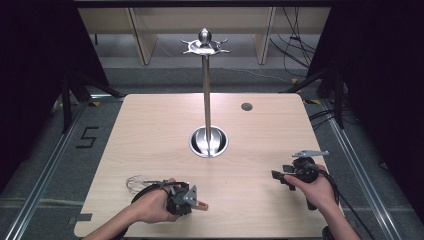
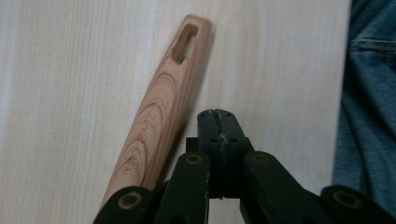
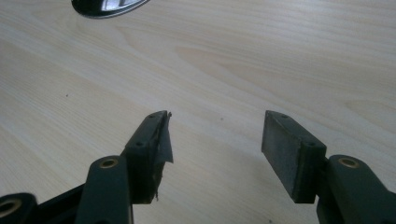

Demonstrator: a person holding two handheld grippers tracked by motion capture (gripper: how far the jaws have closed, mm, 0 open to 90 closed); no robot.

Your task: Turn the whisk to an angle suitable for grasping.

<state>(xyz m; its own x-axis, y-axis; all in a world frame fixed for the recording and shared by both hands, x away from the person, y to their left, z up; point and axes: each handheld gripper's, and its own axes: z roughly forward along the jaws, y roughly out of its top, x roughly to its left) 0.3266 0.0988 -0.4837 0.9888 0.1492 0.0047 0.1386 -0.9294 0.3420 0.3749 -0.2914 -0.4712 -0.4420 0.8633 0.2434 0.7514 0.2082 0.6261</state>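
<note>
- Pressing together with nothing between them, the left gripper [image 2: 218, 122] jaws meet tip to tip in the left gripper view; the wooden handle [image 2: 161, 109] lies on the table just beside them, not in their bite.
- Handle: pale striped wood, a slot cut through its far end, faint lettering burned along its length, too soft to read.
- High view: the left gripper [image 1: 186, 199] sits in the person's left hand [image 1: 150, 205] near the front edge of the table [image 1: 150, 130], well forward and left of the metal stand [image 1: 206, 100]. The handle tip pokes out on the stand-ward side of the gripper; a wire whisk head [image 1: 134, 183] shows on the opposite side of the hand. They look like one whisk lying flat.
- Right gripper [image 3: 215, 135]: jaws wide apart, empty, bare wood between them; a torn bit of pad hangs off one jaw.
- High view: right gripper [image 1: 281, 176] held in the right hand [image 1: 317, 190], forward and right of the stand, well apart from it.
- Stand: round shiny base [image 1: 208, 142] at table centre, upright pole, hooked crown on top. Its base edge [image 3: 109, 7] shows at the top of the right gripper view.
- Small dark round cap [image 1: 246, 106] set in the table behind and right of the stand.
- Blue denim [image 2: 369, 107] at the table edge in the left gripper view.
</note>
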